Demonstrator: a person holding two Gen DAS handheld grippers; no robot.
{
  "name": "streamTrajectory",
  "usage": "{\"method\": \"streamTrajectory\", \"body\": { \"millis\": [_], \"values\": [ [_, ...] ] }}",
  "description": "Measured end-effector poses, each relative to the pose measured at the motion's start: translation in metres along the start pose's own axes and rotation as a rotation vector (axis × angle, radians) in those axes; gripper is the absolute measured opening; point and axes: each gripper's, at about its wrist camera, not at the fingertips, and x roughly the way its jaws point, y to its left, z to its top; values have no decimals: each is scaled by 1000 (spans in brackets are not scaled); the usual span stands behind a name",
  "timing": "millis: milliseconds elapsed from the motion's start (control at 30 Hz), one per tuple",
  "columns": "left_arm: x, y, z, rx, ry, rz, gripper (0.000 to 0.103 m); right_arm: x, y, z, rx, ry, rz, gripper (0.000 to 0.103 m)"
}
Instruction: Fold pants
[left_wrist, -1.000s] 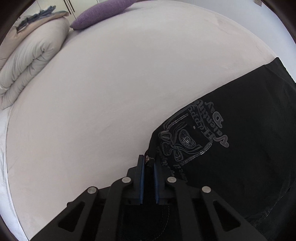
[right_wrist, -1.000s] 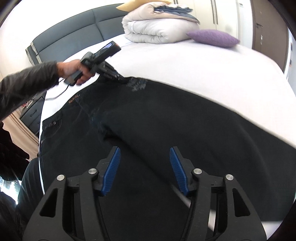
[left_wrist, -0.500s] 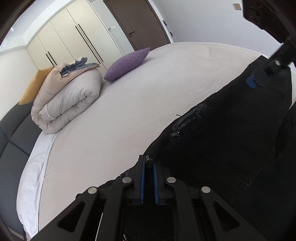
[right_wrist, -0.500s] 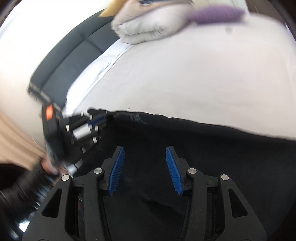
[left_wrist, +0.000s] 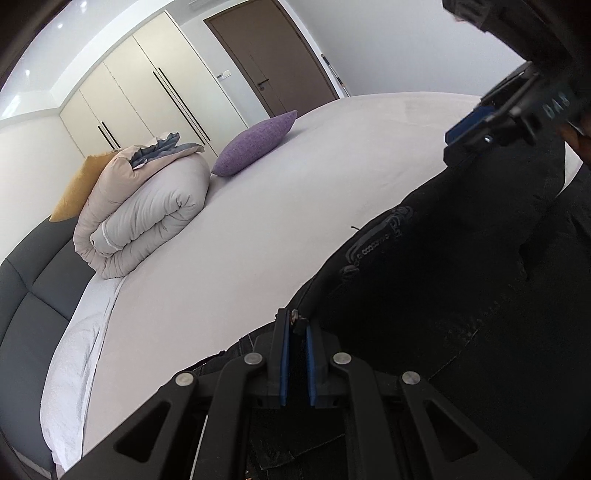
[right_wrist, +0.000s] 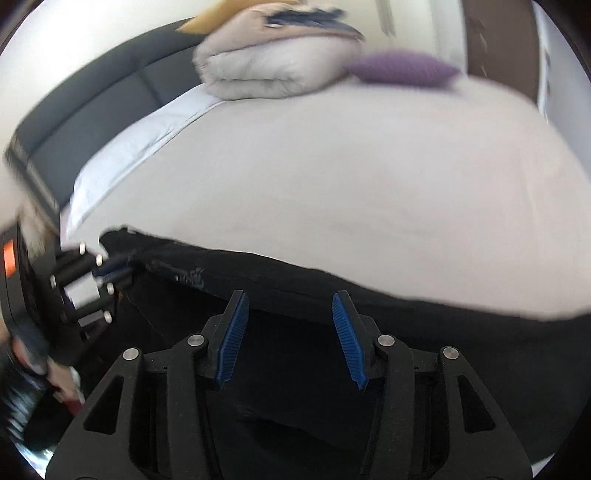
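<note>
Black pants (left_wrist: 461, 295) with a pale printed design lie across the near side of a white bed (left_wrist: 288, 206). My left gripper (left_wrist: 295, 325) is shut on the pants' edge, with a bit of fabric showing between the blue pads. In the right wrist view the left gripper (right_wrist: 114, 271) shows at the left, pinching the pants (right_wrist: 332, 332) at their far corner. My right gripper (right_wrist: 290, 306) is open and empty, low over the dark cloth near its upper edge. It also shows at the top right of the left wrist view (left_wrist: 476, 129).
A rolled beige duvet (left_wrist: 147, 210), a purple cushion (left_wrist: 255, 142) and a yellow pillow (left_wrist: 79, 184) lie at the head of the bed against a dark grey headboard (left_wrist: 26, 280). Wardrobe doors (left_wrist: 147, 99) and a brown door (left_wrist: 273, 55) stand behind.
My left gripper has lifted and tilted up while still holding the pants' edge. My right gripper has moved nearer the left one, staying open over the cloth.
</note>
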Motion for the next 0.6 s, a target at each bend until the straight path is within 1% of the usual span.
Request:
{"method": "streamTrajectory", "body": {
  "millis": [33, 67, 100, 167, 233, 267, 333, 367, 433, 467, 533, 600],
  "values": [
    [0, 1, 0, -4, 2, -5, 8, -3, 23, -2, -175, -34, -32, 47],
    [1, 2, 0, -8, 4, -9, 8, -8, 36, -3, -286, -46, -54, 47],
    [0, 2, -1, -9, 5, -11, 8, -4, 55, -8, -431, -59, -112, 47],
    [0, 2, 0, -10, 7, -15, 8, 10, 78, -16, -594, -54, -193, 47],
    [-1, 1, 0, -10, 5, -19, 8, 29, 88, -18, -660, -34, -237, 46],
    [-2, 2, 1, -9, 5, -20, 8, 41, 91, -15, -686, -29, -260, 44],
    [-4, 5, 2, -7, 3, -24, 8, 54, 91, -11, -712, -27, -281, 43],
    [-5, 6, 2, -6, 3, -28, 8, 60, 92, -8, -729, -29, -285, 34],
    [-7, 7, 1, -3, 3, -36, 8, 71, 97, -3, -766, -16, -294, 27],
    [-8, 7, 0, 0, 3, -38, 8, 76, 99, -2, -787, -13, -298, 16],
    [-10, 6, -1, 4, 3, -38, 8, 97, 99, -11, -835, -15, -320, 5],
    [-13, 6, -3, 4, 0, -37, 8, 108, 109, -22, -883, -29, -333, 4]
  ]
}}
